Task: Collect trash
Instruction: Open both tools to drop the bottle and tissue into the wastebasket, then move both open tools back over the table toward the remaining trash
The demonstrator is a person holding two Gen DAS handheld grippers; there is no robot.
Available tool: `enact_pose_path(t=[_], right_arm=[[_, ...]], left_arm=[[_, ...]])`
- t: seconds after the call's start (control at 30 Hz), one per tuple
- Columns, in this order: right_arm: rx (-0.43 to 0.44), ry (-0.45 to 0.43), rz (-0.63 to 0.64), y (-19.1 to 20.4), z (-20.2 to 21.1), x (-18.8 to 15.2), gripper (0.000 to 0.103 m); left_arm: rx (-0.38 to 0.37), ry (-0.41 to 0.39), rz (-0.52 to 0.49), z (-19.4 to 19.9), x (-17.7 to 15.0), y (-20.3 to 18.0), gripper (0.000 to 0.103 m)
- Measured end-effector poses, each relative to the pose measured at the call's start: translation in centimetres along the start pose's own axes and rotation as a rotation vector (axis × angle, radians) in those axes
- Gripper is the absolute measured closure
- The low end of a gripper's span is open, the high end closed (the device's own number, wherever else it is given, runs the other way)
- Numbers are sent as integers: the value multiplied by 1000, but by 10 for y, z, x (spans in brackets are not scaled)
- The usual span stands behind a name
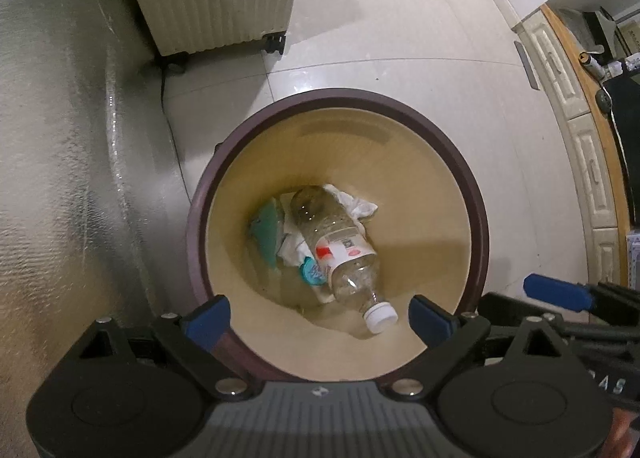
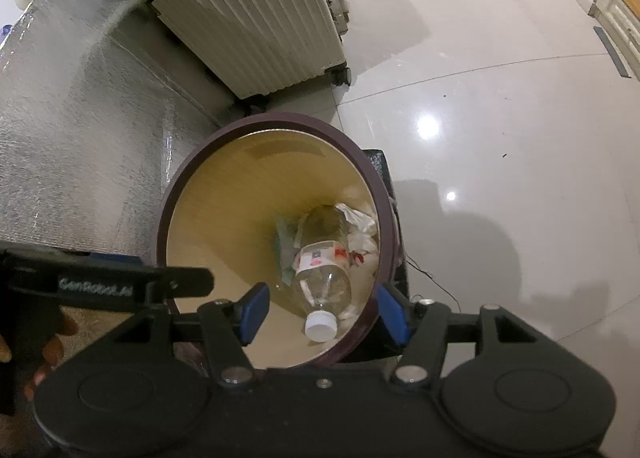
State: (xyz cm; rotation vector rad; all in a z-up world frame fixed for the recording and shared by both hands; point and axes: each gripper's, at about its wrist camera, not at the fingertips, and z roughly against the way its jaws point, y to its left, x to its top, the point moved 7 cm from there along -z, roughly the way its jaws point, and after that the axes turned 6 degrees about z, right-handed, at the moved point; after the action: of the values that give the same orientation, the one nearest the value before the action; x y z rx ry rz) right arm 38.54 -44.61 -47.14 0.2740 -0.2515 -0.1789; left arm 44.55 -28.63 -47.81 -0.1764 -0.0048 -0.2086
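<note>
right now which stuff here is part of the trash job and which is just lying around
Part of the job:
- trash bin
- plastic bottle lying in the bin
- crumpled tissue and green wrapper beneath it
- left gripper and right gripper, both open and empty above the bin

Just lying about:
- ribbed suitcase
- silver mat
- cabinet

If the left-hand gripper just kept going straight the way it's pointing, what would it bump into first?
Probably the clear plastic bottle with a white cap, lying atop crumpled trash in the round dark-rimmed bin. The open left gripper aims into the bin's mouth; depth is uncertain.
</note>
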Motion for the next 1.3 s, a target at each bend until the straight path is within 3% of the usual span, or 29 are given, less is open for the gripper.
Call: enact_pose_path(t=[0.1, 0.33, 0.4, 0.47, 1.1, 1.3], right_arm=[[-1, -1, 11, 1, 5, 0, 31], [-7, -22, 35, 9, 22, 0, 13], [-14, -28, 45, 11, 27, 1, 3], [-20, -37, 55, 14, 33, 3, 1], [-100, -97, 108, 28, 101, -10, 0], [-118, -155, 133, 36, 139, -20, 0]], left_arm=[[10, -17, 4, 10, -5, 4, 0], [40, -59, 15, 37, -15, 13, 0], [45, -68, 24, 45, -16, 16, 0], [49, -76, 33, 52, -20, 19, 0], [49, -189, 78, 126, -62, 26, 0], [49, -278, 77, 164, -77, 23, 0]])
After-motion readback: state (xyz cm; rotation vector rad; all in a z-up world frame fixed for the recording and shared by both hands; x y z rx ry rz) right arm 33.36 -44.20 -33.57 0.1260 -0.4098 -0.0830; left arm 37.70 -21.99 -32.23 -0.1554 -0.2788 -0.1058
